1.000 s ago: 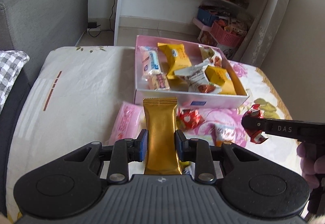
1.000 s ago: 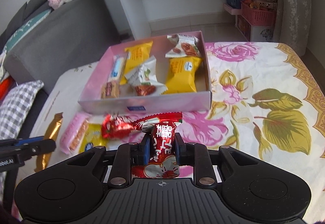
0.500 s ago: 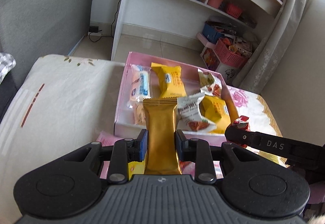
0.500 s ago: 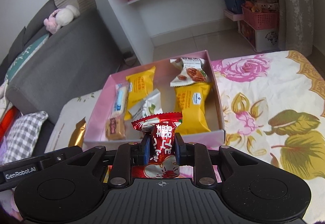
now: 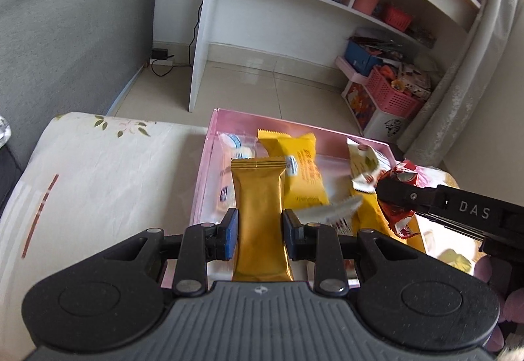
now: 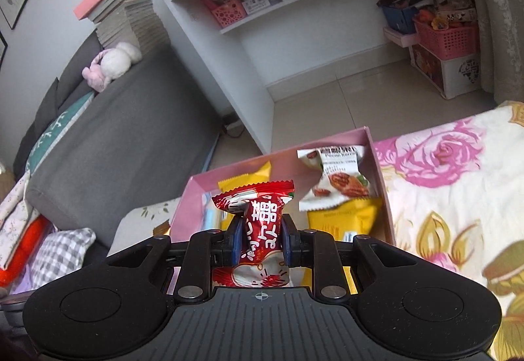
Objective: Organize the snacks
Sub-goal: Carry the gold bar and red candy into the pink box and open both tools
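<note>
The left gripper [image 5: 259, 230] is clamped on a gold packet [image 5: 258, 217]; its two blue pads press the packet's sides, and the packet stands up lengthwise between them. The packet hangs over the near left part of a pink box [image 5: 209, 145], which sits on a table covered with a flowered cloth [image 5: 98, 171].

The right gripper [image 6: 260, 241] is closed tight on a red candy wrapper [image 6: 262, 223] with white characters, held upright with its crimped top fanning out above the pads. In the left wrist view this gripper [image 5: 398, 194] reaches in from the right edge, its wrapper [image 5: 401, 176] over the right side of the box.

Inside the box lie several snacks. A yellow packet [image 5: 299, 171] rests near the far wall at the middle, just beside a white and blue packet [image 5: 234, 145] along the left wall. A white nut packet [image 6: 337, 177] with a picture of pecans lies in the far right corner, partly over another yellow packet [image 6: 344, 217] against the right wall. A white packet with a toothed edge [image 5: 330, 212] lies near the middle, partly hidden by the left gripper.

The cloth [image 6: 458, 184] to the right of the box shows pink roses and gold leaves. Behind the table stand a white shelf unit [image 5: 294, 7] and a grey sofa [image 5: 65, 33].
</note>
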{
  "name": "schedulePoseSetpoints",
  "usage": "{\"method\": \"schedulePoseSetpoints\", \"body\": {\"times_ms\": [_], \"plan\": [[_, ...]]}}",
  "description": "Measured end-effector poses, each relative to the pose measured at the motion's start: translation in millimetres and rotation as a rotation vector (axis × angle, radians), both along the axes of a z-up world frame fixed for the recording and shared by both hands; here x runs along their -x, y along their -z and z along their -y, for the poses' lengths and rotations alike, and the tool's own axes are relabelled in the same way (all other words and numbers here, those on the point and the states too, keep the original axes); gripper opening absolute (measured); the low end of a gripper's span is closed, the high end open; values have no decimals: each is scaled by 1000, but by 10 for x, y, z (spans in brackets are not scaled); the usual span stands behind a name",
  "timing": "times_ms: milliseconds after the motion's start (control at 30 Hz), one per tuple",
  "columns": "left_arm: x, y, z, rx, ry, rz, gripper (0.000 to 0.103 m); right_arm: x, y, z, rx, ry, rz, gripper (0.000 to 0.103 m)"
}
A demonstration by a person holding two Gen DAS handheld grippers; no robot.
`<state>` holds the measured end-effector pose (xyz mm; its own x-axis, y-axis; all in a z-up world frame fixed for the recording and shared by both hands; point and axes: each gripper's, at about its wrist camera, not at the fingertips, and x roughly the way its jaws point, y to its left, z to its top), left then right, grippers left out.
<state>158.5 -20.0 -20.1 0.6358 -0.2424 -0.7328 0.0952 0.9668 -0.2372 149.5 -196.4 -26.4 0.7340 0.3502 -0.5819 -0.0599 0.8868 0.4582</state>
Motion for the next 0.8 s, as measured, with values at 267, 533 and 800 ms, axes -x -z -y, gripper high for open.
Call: {"method": "schedulePoseSetpoints", "body": {"times_ms": [267,533,800], "plan": [[-330,176,199,-43,23,-9,26,-236,183,101,-38,0,13,23],[-483,290,368,-19,80,15,26,-392,295,156,-13,10,42,23],[-556,267,425,-3,107,57,26,-469,324,178,-3,25,72,24]]}}
